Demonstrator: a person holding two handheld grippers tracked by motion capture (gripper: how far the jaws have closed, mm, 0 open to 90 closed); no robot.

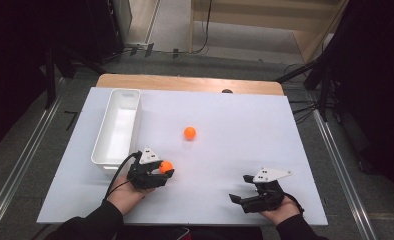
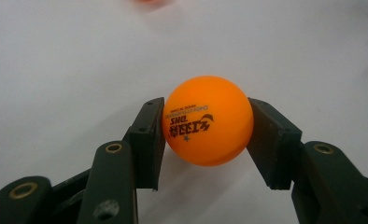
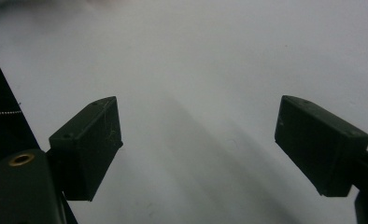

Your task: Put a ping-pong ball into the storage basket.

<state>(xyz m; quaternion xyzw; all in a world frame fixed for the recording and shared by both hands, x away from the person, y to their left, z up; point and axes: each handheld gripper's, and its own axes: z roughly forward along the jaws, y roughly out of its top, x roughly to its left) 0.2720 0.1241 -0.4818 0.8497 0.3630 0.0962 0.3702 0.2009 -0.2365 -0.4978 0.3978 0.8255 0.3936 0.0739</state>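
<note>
White rectangular bin sits at the left side of the white table, long axis running away from the person. Interior looks bare white from the high view; can't make out anything inside it.

Two orange ping-pong balls. First ball is clamped between the jaws of the left gripper: both pads touch it, one on each side. In the high view that gripper is just beside the bin's near right corner, ball at its tip. Can't tell whether the ball is touching the table surface or is slightly off it.

Print on the held ball, upside down in the left gripper view: "DHS" logo with Chinese characters, one star, and a small line reading "MADE IN CHINA". A further line of small print is too fine to read.

Second ball lies loose on the table near centre, well apart from both grippers and to the right of the bin. An orange blur at the top edge of the left gripper view is likely the same ball.

Right gripper is at the near right of the table, jaws spread wide, nothing between them, white tabletop below.

Wooden table edge shows beyond the white surface.
</note>
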